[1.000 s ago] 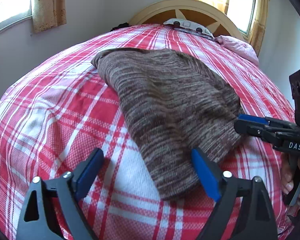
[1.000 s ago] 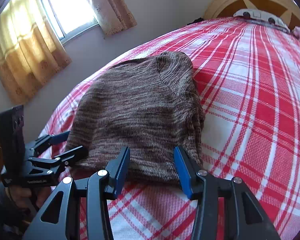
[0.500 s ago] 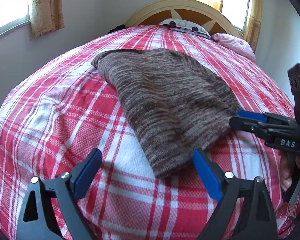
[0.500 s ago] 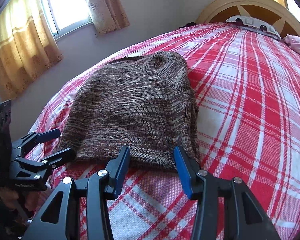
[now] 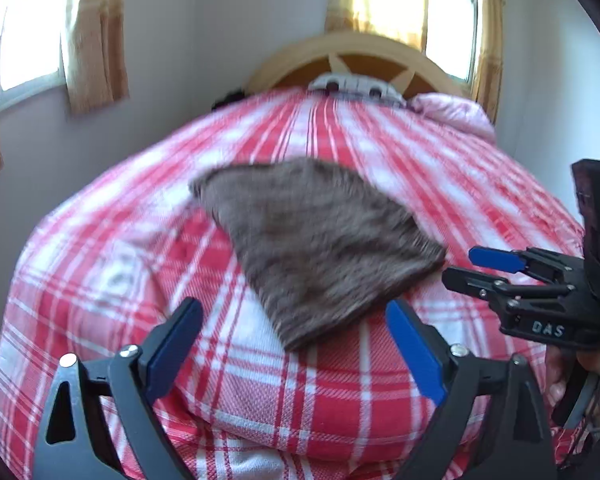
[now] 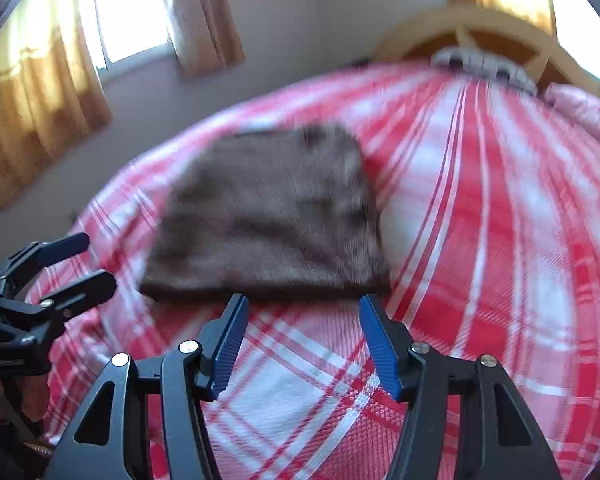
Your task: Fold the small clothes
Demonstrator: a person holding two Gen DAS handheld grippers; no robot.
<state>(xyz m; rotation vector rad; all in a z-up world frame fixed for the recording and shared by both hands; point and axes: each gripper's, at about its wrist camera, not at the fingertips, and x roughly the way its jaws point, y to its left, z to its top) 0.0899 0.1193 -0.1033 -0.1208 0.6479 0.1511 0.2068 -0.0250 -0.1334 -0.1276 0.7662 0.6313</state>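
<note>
Lying: brown marled knit garment (image 5: 316, 240), folded flat on the red-and-white plaid bedspread (image 5: 100, 264), near its middle.
Left gripper (image 5: 296, 344): jaws opening wide, nothing between them; the garment's near corner sits just ahead.
Right gripper (image 6: 300, 336): jaws opening, empty; the garment's straight near edge runs crosswise just beyond its blue pads (image 6: 376, 340).
Long axis: appears to run away toward the wooden headboard (image 5: 352, 60).
Nearer hand: neither clearly; each gripper faces the near edge, both apart from it.
</note>
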